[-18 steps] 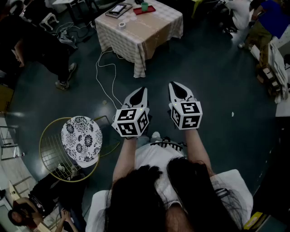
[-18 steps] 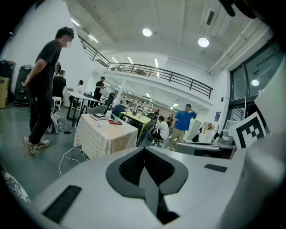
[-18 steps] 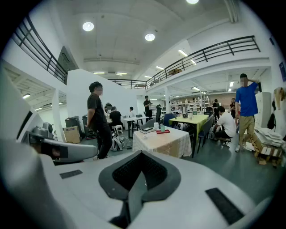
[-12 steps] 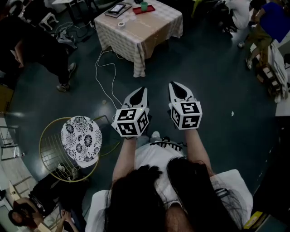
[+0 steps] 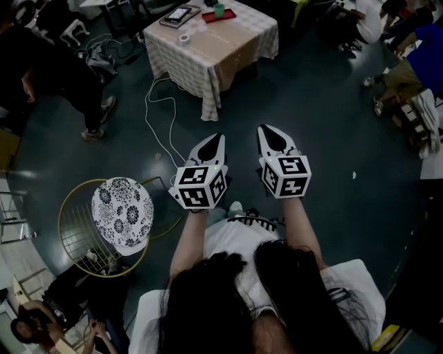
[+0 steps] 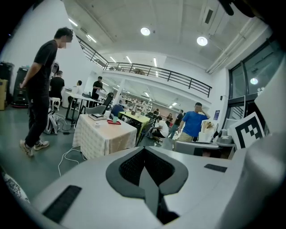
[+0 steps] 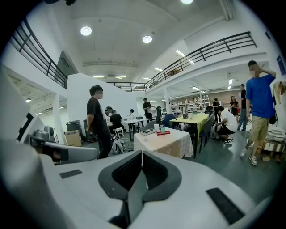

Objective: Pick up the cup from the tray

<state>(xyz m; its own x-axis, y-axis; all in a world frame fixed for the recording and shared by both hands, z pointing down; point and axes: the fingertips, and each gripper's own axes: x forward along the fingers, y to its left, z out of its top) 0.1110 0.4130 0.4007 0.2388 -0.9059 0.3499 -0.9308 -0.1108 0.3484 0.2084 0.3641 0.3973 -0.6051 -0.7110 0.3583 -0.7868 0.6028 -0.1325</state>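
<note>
A green cup (image 5: 220, 10) stands on a red tray (image 5: 220, 15) at the far edge of a cloth-covered table (image 5: 221, 48), well ahead of me across the floor. The cup (image 7: 161, 129) and the tray (image 7: 163, 132) show small in the right gripper view; in the left gripper view the cup (image 6: 112, 119) sits on the tray (image 6: 114, 122) too. My left gripper (image 5: 219, 138) and right gripper (image 5: 266, 130) hang side by side over the dark floor, far short of the table. Both are shut with nothing between their jaws.
A tablet-like flat thing (image 5: 181, 14) and a roll of tape (image 5: 185, 37) also lie on the table. A white cable (image 5: 163, 117) trails over the floor from it. A round patterned chair (image 5: 121, 214) stands at my left. People stand and sit around the room.
The view has shifted very slightly; a person at the right edge has moved. Both grippers hold the same place and stay shut.
</note>
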